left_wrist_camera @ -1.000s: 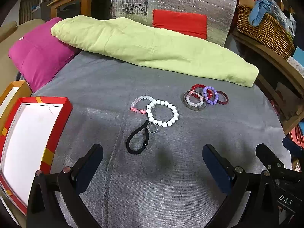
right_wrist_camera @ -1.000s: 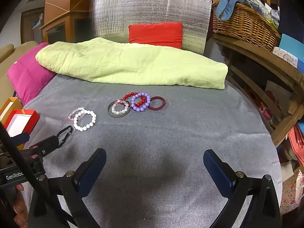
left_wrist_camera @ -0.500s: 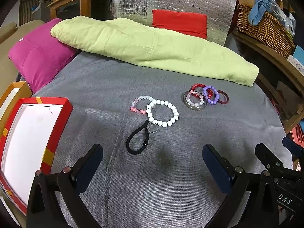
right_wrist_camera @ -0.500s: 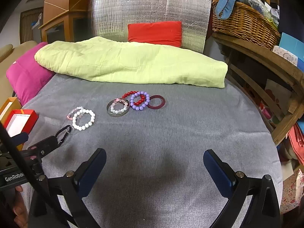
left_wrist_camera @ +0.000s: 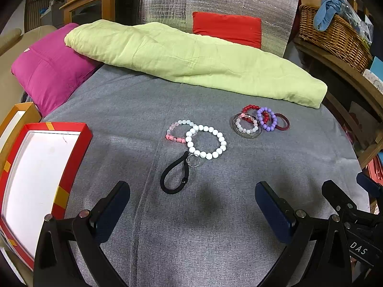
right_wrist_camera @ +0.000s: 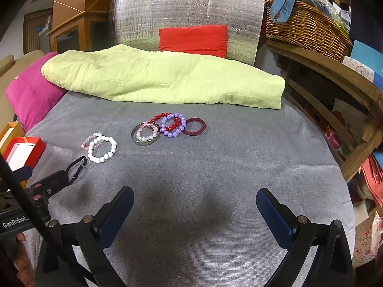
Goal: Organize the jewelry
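Observation:
On the grey cloth lie a white bead bracelet (left_wrist_camera: 206, 141), a pink-and-clear bracelet (left_wrist_camera: 176, 131) and a black loop with a key ring (left_wrist_camera: 174, 176). Further right is a cluster: a clear bangle (left_wrist_camera: 245, 125) with a pale bead bracelet, a red bead bracelet (left_wrist_camera: 250, 108), a purple one (left_wrist_camera: 267, 119) and a maroon ring (left_wrist_camera: 282, 122). The cluster also shows in the right wrist view (right_wrist_camera: 167, 126). A red-rimmed white box (left_wrist_camera: 36, 172) sits at the left. My left gripper (left_wrist_camera: 191, 211) is open and empty, short of the black loop. My right gripper (right_wrist_camera: 195, 214) is open and empty, well short of the cluster.
A lime-green folded blanket (left_wrist_camera: 191, 59) lies across the back, with a magenta pillow (left_wrist_camera: 47, 71) at left and a red cushion (left_wrist_camera: 227, 27) against a silver panel. A wicker basket (right_wrist_camera: 308, 28) stands on a wooden shelf at right. An orange box (left_wrist_camera: 14, 117) sits beside the red one.
Both grippers have drifted slightly; the right one has risen or moved back a little. The jewelry has not moved.

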`<state>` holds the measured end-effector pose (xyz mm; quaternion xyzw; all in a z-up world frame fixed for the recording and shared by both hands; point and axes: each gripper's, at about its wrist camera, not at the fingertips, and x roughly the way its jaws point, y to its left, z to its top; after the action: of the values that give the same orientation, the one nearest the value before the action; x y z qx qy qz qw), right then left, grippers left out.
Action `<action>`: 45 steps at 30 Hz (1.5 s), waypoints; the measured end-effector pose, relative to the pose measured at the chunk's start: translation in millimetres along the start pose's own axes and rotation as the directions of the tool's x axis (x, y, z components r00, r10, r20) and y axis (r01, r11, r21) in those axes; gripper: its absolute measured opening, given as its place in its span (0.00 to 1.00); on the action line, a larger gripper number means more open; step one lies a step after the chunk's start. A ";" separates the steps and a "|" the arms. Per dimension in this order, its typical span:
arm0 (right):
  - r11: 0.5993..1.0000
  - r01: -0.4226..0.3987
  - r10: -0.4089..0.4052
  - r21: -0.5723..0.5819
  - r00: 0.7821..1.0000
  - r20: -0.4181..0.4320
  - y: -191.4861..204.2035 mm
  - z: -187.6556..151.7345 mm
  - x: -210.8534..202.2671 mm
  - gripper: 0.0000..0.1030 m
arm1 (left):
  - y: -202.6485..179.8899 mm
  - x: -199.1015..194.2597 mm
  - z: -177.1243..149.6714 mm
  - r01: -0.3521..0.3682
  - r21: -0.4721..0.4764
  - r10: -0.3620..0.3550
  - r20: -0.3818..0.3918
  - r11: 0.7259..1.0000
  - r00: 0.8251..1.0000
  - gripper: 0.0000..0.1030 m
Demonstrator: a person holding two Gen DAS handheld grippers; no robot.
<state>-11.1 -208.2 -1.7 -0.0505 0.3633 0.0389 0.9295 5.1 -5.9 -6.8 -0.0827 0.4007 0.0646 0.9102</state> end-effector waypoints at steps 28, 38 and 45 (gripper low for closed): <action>1.000 0.001 -0.001 0.001 1.000 -0.012 0.1 -1.0 4.0 1.00 | 0.2 2.6 -1.0 -0.008 0.009 0.008 -0.007 1.000 1.000 1.00; 1.000 -0.003 0.004 0.009 1.000 -0.019 -0.8 -1.7 5.6 1.00 | 0.1 4.9 -1.5 -0.012 0.009 0.012 -0.014 1.000 1.000 1.00; 1.000 -0.005 0.005 0.023 1.000 -0.024 -3.2 -2.1 7.0 1.00 | 1.1 5.3 -2.0 -0.013 0.007 0.013 -0.014 1.000 1.000 1.00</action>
<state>-7.1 -211.3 -7.8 -0.0393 0.3748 0.0364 0.9255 7.0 -5.0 -12.1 -0.0777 0.4080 0.0685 0.9071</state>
